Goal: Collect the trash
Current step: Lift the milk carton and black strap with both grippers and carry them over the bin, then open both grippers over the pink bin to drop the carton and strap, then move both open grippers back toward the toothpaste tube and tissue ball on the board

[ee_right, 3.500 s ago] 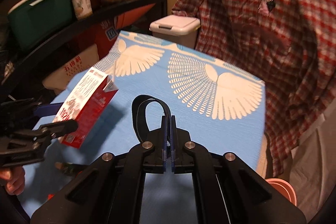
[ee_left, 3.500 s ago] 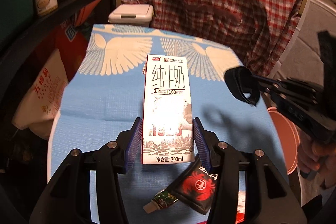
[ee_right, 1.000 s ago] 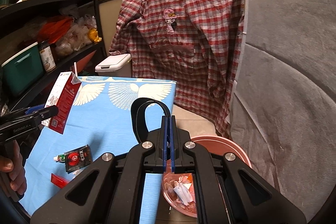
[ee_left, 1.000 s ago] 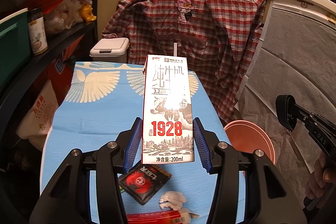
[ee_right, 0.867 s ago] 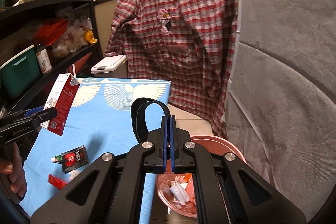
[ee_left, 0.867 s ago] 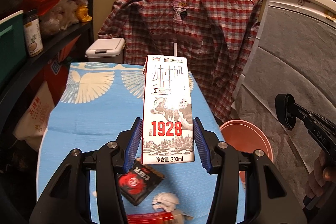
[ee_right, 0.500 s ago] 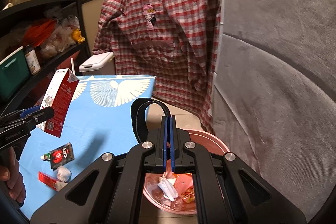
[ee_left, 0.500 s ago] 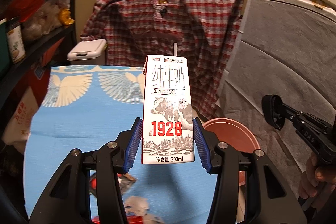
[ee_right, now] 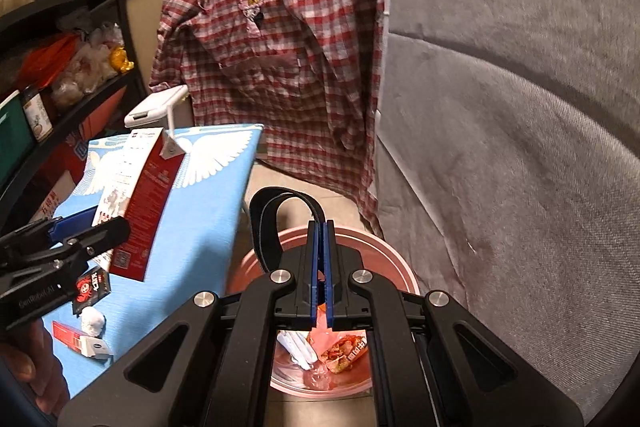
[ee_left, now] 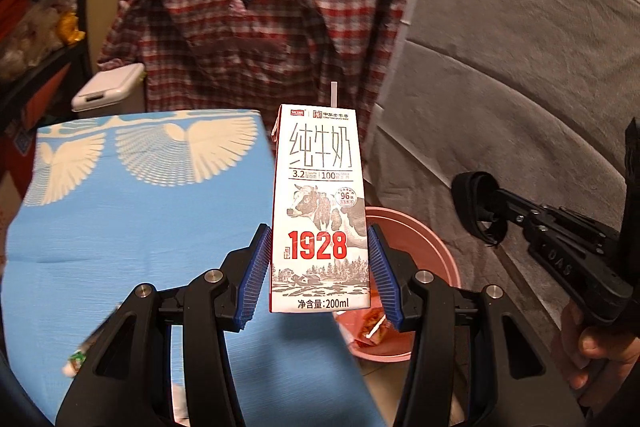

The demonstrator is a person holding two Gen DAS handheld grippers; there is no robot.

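Note:
My left gripper (ee_left: 320, 277) is shut on a white and red milk carton (ee_left: 319, 211) with a straw, held upright in the air at the right edge of the blue table (ee_left: 140, 227). The carton also shows in the right wrist view (ee_right: 138, 203). A pink trash bin (ee_right: 384, 259) stands on the floor right of the table, with wrappers inside; it also shows in the left wrist view (ee_left: 416, 251). My right gripper (ee_right: 322, 275) is shut and empty above the bin. On the table lie a black sachet (ee_right: 90, 289), a crumpled tissue (ee_right: 93, 321) and a red and white wrapper (ee_right: 76, 339).
A plaid shirt (ee_right: 272, 59) hangs behind the table. A grey padded surface (ee_right: 520, 147) fills the right side. Dark shelves (ee_right: 60, 39) with jars and bags stand on the left. A white lidded bin (ee_left: 108, 93) sits behind the table.
My left gripper has carried the carton rightward and up from the table's middle to its right edge by the bin. My right gripper has moved over the bin, staying shut.

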